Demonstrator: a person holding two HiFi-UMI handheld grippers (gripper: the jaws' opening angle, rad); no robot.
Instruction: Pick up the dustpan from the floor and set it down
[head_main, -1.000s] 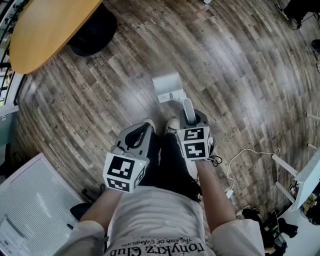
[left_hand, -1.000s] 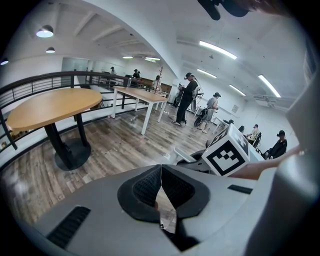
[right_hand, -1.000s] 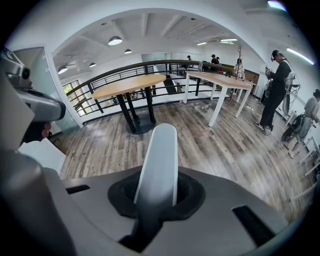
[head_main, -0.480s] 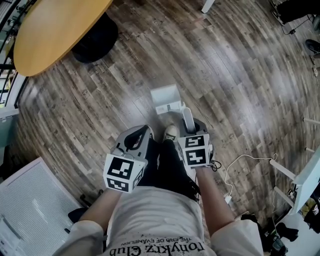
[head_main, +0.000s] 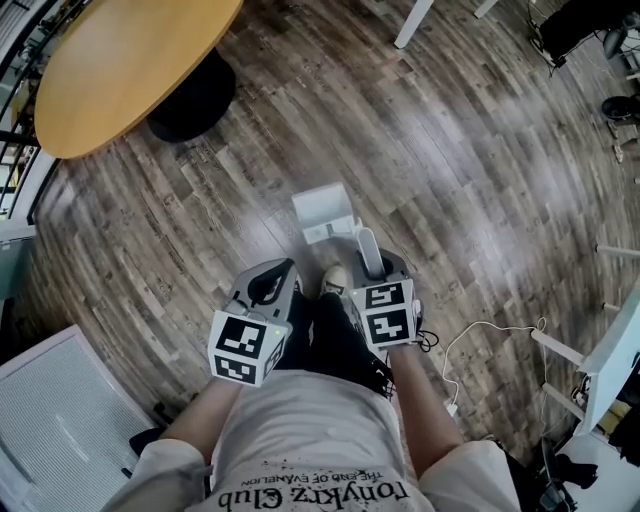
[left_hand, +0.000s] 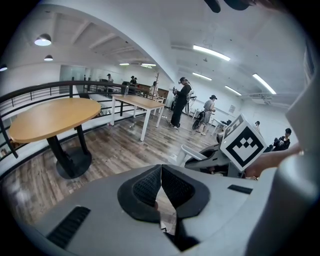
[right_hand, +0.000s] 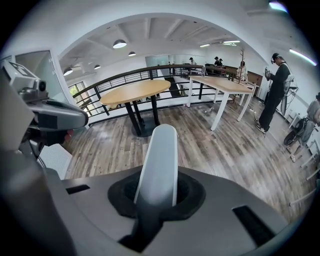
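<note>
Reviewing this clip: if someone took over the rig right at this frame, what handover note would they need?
Left hand-held gripper: jaws together, nothing between them, idle beside the right one.
Right hand-held gripper: shut on the dustpan's white handle.
Dustpan: its pan sits just ahead of the right hand-held gripper, over the wood floor. The head view does not show whether it is clear of the floor.
Done: the handle is grasped.
Left: lift the dustpan clear if it is not, carry it, and set it down. The set-down place is not evident from the views.
</note>
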